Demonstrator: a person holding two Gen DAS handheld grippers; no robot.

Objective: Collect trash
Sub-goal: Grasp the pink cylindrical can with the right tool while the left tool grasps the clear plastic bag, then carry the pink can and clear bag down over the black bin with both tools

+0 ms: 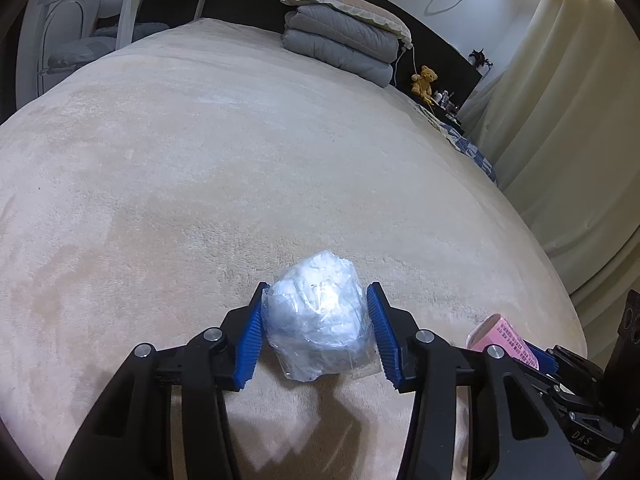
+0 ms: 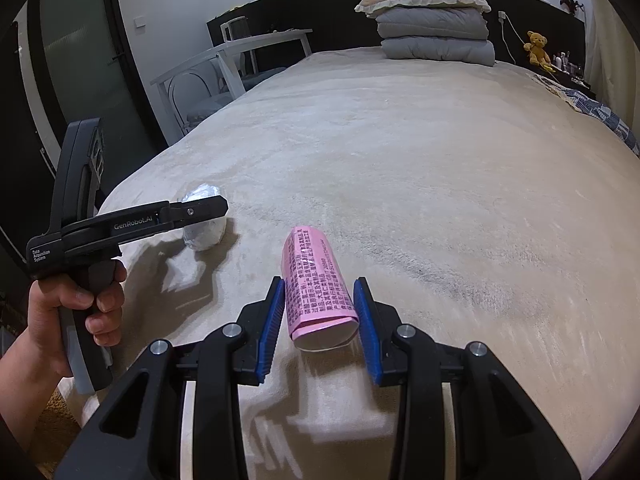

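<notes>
Crinkled clear plastic, balled around something white, sits between the blue ribbed pads of the left claw (image 1: 316, 332), which presses on this plastic wad (image 1: 320, 320) from both sides. The right claw (image 2: 319, 322) is clamped on a pink paper tube (image 2: 316, 284), a smooth cylinder printed with dark text. Both pieces of trash lie low over the near end of the bed (image 2: 400, 140), whose cover is a soft, short-piled beige fleece. Judging by this, picking up looks done for these two; carrying them to a bin, none of which is in view, remains.
</notes>
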